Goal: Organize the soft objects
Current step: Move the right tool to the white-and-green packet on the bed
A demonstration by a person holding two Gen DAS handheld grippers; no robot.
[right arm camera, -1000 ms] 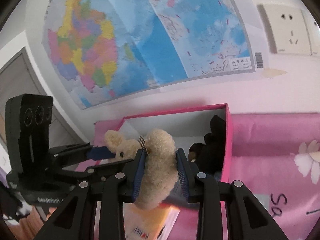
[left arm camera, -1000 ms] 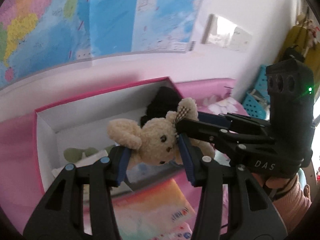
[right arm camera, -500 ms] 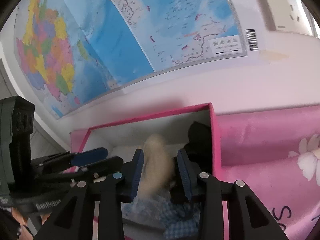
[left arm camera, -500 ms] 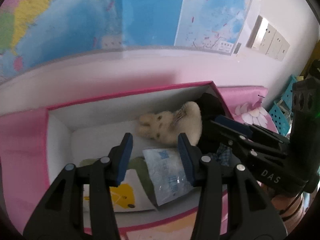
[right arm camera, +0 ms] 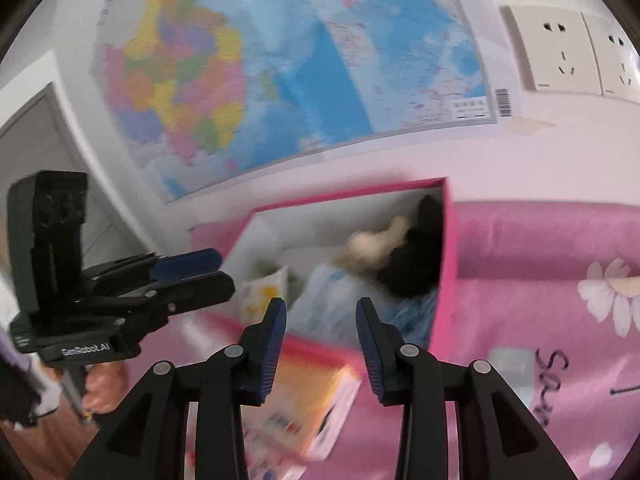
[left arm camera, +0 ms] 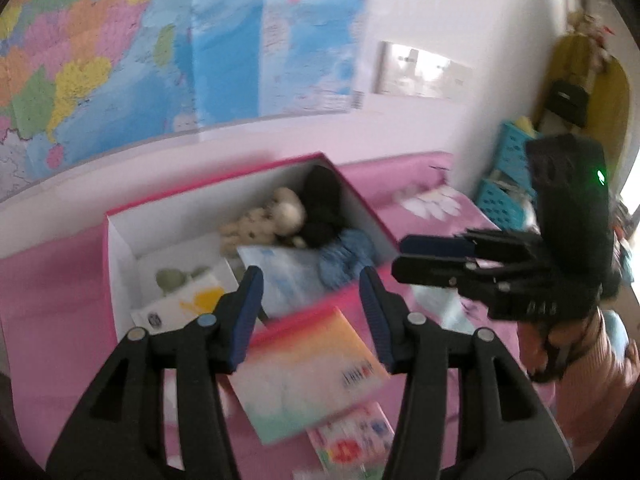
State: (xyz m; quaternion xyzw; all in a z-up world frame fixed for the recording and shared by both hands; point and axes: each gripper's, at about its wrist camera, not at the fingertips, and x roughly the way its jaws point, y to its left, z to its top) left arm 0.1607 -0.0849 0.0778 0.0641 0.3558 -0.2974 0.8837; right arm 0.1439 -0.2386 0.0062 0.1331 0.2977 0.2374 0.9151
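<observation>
The cream plush bear (left arm camera: 262, 222) now lay inside the pink box (left arm camera: 120, 264), ahead of both tools and just beside the black plush (left arm camera: 320, 208) at the box's far right corner. A second ago it had been gripped between both tools above the box; half a second ago only the right one carried it down inside. Now the left hand-held gripper (left arm camera: 310, 312) was released, its jaws spread with nothing between them, and the right hand-held gripper (right arm camera: 320, 344) stood likewise released and empty, pulled back to the near side of the box. Below the bear lay a clear plastic packet (left arm camera: 280, 272) and a blue knitted item (left arm camera: 348, 254). By my judgement this placement was finished. The rainbow-coloured pack (left arm camera: 308, 372) lying outside the box, directly beneath the left tool's jaws, looked the likely next candidate, though blur hid what it was.
</observation>
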